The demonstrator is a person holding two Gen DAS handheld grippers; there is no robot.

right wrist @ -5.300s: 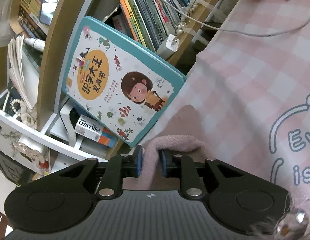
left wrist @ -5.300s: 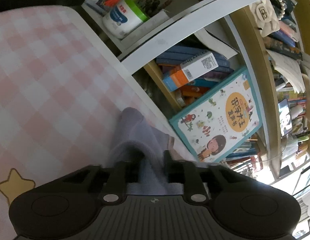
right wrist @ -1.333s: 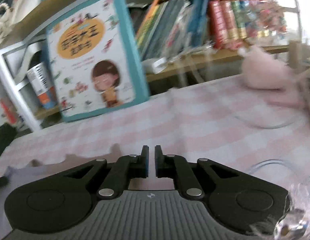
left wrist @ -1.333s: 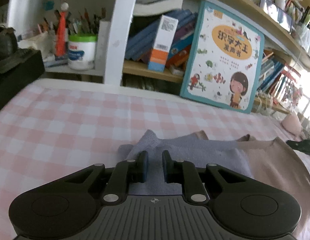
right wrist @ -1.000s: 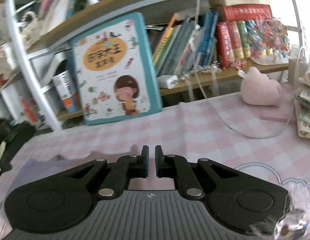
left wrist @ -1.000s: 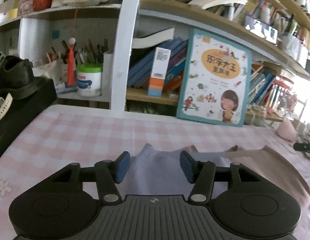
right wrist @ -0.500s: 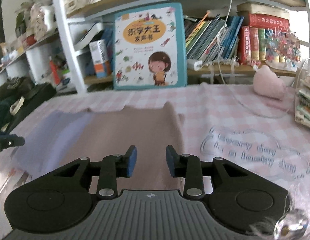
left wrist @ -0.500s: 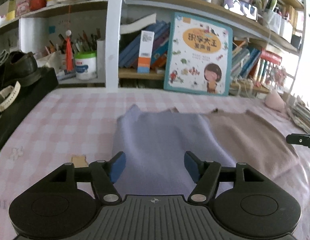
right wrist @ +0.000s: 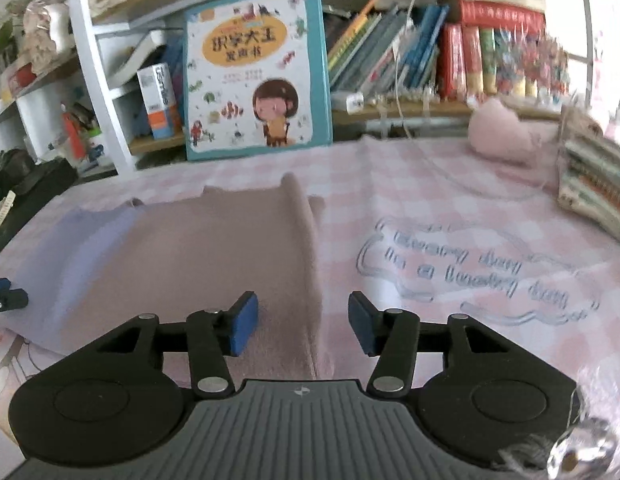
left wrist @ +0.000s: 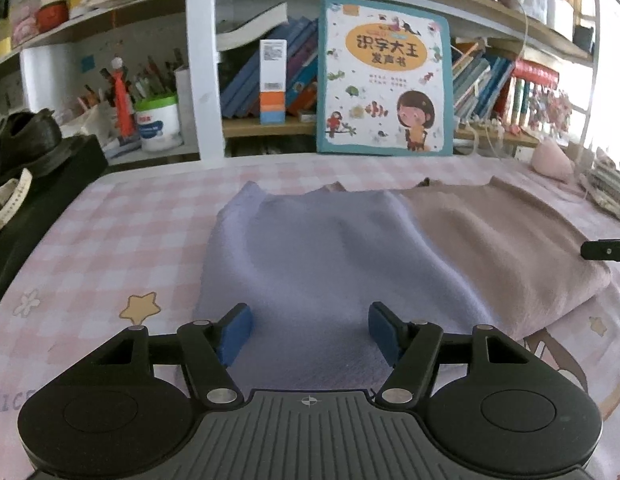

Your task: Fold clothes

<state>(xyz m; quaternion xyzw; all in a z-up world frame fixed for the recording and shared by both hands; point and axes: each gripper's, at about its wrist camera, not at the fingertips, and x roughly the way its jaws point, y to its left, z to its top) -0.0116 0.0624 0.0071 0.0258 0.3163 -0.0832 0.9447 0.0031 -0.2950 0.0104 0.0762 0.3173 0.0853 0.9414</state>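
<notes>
A two-tone knit garment lies flat on the pink checked tablecloth. Its lavender half is on the left and its dusty-pink half on the right. My left gripper hovers open over the near edge of the lavender half, holding nothing. In the right wrist view the dusty-pink half spreads ahead, with the lavender half at the far left. My right gripper is open above the garment's right edge, also holding nothing. Each gripper's tip shows at the edge of the other's view.
A bookshelf runs along the back, with a teal children's book leaning on it and a white jar of pens. A black box with a shoe stands at left. A pink plush and stacked cloths sit at right.
Both grippers let go of the garment's far corners, opened, and drew back toward the near side. The garment now lies spread flat, and the jaws are wider than half a second ago.
</notes>
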